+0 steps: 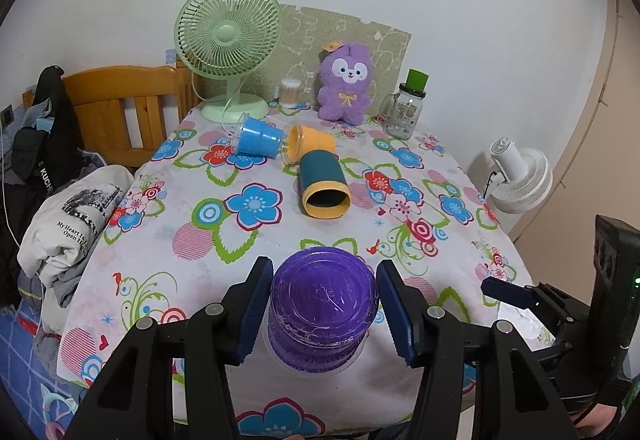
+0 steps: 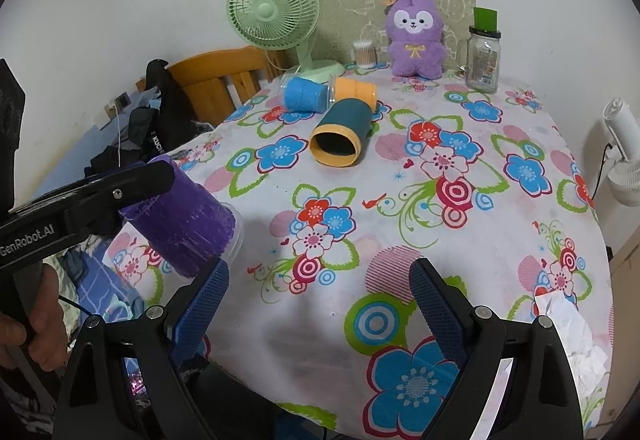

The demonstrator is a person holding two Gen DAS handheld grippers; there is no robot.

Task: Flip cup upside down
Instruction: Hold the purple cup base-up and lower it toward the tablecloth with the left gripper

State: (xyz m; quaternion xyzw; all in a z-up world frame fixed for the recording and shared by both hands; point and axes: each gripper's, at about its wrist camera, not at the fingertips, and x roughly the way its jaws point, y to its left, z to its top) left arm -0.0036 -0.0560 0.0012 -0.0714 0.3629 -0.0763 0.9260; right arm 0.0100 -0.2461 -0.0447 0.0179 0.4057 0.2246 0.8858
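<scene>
My left gripper [image 1: 324, 304] is shut on a purple cup [image 1: 323, 300], its base facing the camera. In the right wrist view the purple cup [image 2: 182, 220] hangs tilted above the table's left edge, rim pointing down and right. My right gripper [image 2: 318, 292] is open and empty over the near part of the table. A dark green cup with a yellow rim [image 1: 322, 185] lies on its side mid-table, mouth toward me. A blue cup [image 1: 256, 137] and an orange cup [image 1: 310, 141] lie on their sides behind it.
The table has a floral cloth [image 2: 420, 240]. At the back stand a green fan [image 1: 228, 43], a cotton swab jar [image 1: 289, 92], a purple plush toy [image 1: 346, 83] and a glass jar [image 1: 404, 111]. Crumpled paper [image 2: 568, 332] lies near right. A wooden bed frame [image 1: 120, 107] and clothes are left.
</scene>
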